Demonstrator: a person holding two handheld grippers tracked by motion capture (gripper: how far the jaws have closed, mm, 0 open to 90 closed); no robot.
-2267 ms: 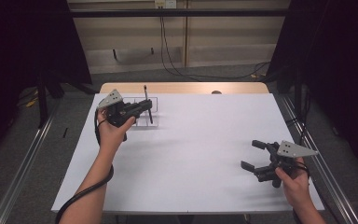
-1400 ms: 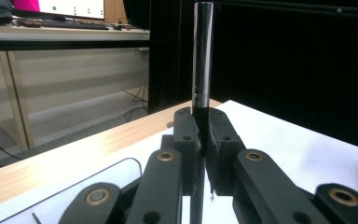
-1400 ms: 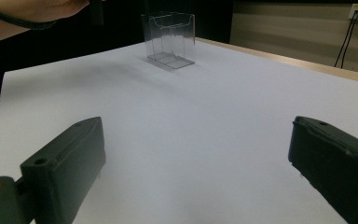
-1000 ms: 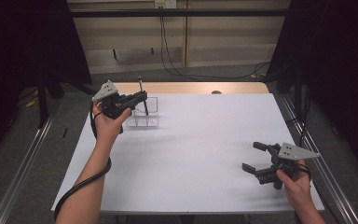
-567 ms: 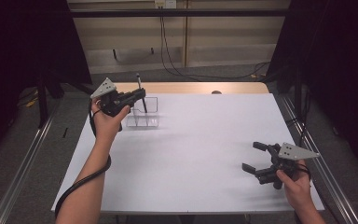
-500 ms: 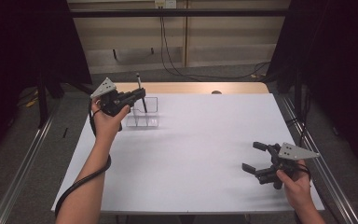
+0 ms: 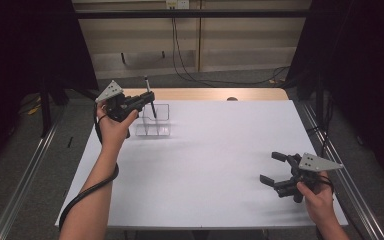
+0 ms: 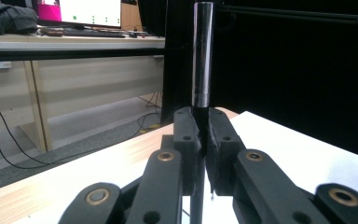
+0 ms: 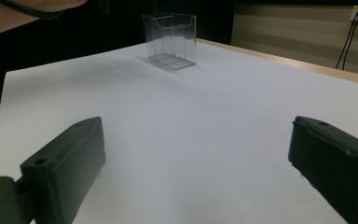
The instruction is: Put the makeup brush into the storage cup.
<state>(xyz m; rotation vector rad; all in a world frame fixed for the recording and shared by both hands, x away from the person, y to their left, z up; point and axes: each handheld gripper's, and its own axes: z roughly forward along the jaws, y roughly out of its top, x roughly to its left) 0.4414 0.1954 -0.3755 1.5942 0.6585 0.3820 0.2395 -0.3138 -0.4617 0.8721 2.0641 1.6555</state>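
My left gripper [image 7: 141, 103] is held up above the table's far left, shut on a dark pen [image 7: 150, 98] that stands nearly upright between its jaws. In the left gripper view the pen [image 8: 201, 56] rises straight out of the closed jaws of my left gripper [image 8: 202, 135]. Its lower end hangs over a clear plastic holder [image 7: 153, 121] on the white table [image 7: 210, 165]; I cannot tell whether it is inside. My right gripper [image 7: 273, 169] rests low at the near right, open and empty. From the right gripper view the clear holder [image 9: 170, 39] stands far off beyond the open jaws of my right gripper [image 9: 196, 163].
A wooden strip [image 7: 210, 94] runs along the table's far edge. Metal rails [image 7: 25, 175] flank both sides of the table. Cables [image 7: 185, 55] hang down the back wall. A monitor [image 8: 89, 11] sits on a desk in the background.
My left gripper has lifted the pen from low by the holder up and slightly left, and the pen now stands more upright above the holder. The right gripper has stayed put.
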